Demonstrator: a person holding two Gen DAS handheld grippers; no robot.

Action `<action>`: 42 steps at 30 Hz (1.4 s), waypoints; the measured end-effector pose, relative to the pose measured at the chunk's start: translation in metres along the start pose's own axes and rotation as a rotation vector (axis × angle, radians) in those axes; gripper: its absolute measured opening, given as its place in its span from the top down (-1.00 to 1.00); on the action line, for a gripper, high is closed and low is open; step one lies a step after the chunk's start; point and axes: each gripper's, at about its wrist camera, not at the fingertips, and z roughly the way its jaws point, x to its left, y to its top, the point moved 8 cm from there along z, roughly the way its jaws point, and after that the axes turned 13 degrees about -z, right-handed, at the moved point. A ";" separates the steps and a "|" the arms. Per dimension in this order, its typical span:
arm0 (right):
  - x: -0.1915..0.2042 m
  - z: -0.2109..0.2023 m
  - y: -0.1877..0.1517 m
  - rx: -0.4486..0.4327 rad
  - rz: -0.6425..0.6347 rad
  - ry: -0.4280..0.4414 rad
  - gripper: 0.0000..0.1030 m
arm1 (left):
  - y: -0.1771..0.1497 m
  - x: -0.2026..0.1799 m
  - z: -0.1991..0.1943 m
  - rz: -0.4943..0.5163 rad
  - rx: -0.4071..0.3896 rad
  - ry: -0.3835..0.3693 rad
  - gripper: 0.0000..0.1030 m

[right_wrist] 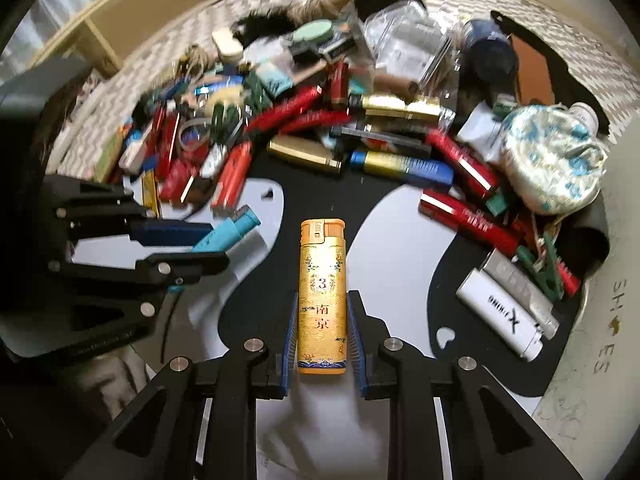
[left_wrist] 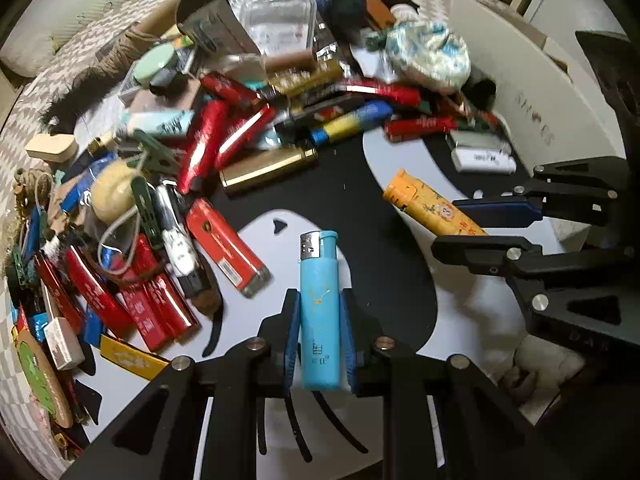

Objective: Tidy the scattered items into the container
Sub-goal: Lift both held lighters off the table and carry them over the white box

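Blue lighter (left_wrist: 319, 312) clamped lengthwise between left gripper (left_wrist: 319, 336) fingers, cap end pointing forward, away from the wrist; orange lighter (right_wrist: 322, 296) gripped the same way by right gripper (right_wrist: 322, 336), long axis in line with its fingers. Both held above the black-and-white mat (left_wrist: 352, 184), just short of the heap of red lighters (left_wrist: 200, 148). White box (left_wrist: 532, 92) marked SHOES, probably the container, beside the mat's edge, nearer the right gripper.

The yellow lighter (right_wrist: 322, 296) at centre frame of the right wrist view bears a "3" in a round medallion and the red characters "南京" below it. At the right edge, the pale container wall (right_wrist: 608, 332) reads "SHOES". The white lighter (right_wrist: 500, 316) carries black lettering too small to read.
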 end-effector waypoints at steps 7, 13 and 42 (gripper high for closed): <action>-0.016 -0.025 0.018 -0.073 0.054 -0.010 0.53 | 0.033 -0.014 -0.039 -0.042 -0.058 -0.028 0.62; -0.035 -0.053 0.030 -0.149 0.104 -0.017 0.54 | 0.059 -0.017 -0.062 -0.062 -0.113 -0.043 0.62; -0.137 -0.162 0.002 -0.397 0.354 -0.089 0.53 | 0.114 -0.064 -0.112 -0.046 -0.291 -0.140 0.62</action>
